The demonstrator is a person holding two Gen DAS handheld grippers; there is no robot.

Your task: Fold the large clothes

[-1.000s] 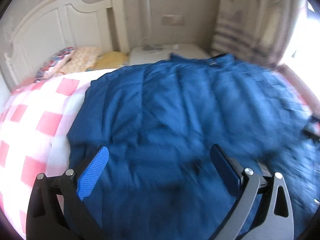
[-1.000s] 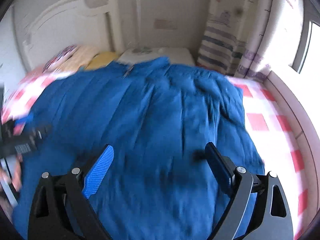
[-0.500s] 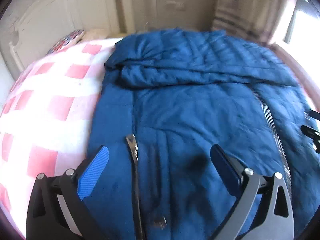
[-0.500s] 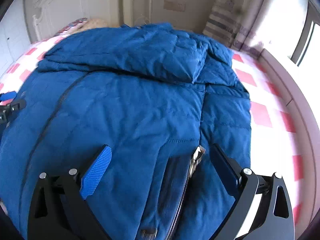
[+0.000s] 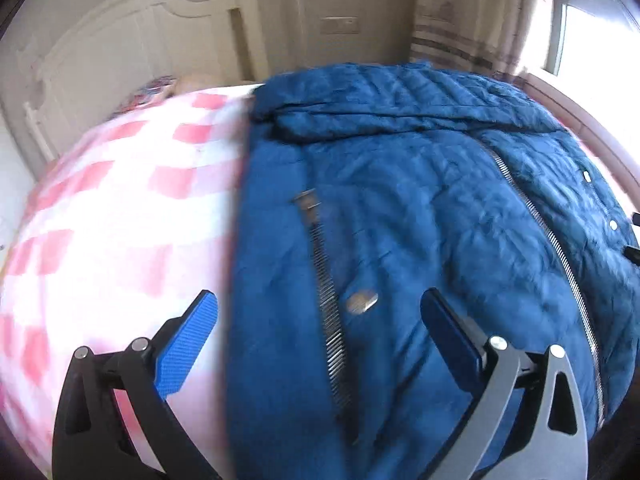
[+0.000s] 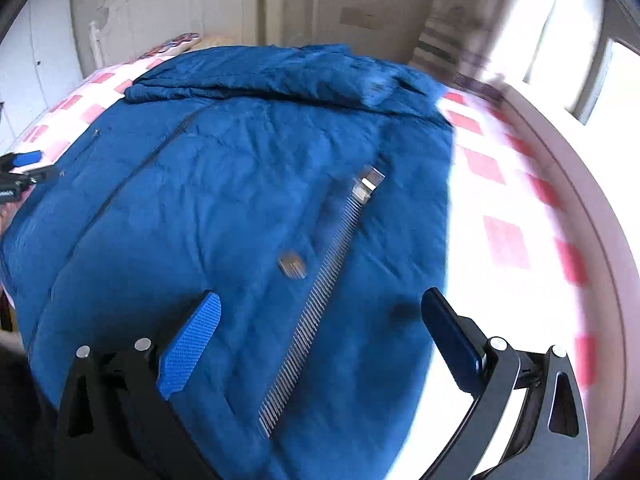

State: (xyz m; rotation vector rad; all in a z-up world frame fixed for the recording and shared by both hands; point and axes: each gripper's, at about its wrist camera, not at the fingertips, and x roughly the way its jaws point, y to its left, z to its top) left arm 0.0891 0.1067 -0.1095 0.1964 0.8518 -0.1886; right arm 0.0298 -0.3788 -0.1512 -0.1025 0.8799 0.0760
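Both jaws wide, holding nothing

My left gripper (image 5: 320, 320) and right gripper (image 6: 320, 320) gape — the right's jaws just opening — above the blue jacket (image 6: 240, 184), spread flat on the checked bed (image 5: 112, 216) beneath.

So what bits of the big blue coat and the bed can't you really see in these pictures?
- Blue coat hem: both wrist views, cut off at the bottom edge behind the left hand-held gripper and the right hand-held gripper.
- Metal badge beside the pocket zip: right wrist view, too blurred to read.
- Pillows by the headboard: left wrist view, mostly hidden behind the checked bedspread.
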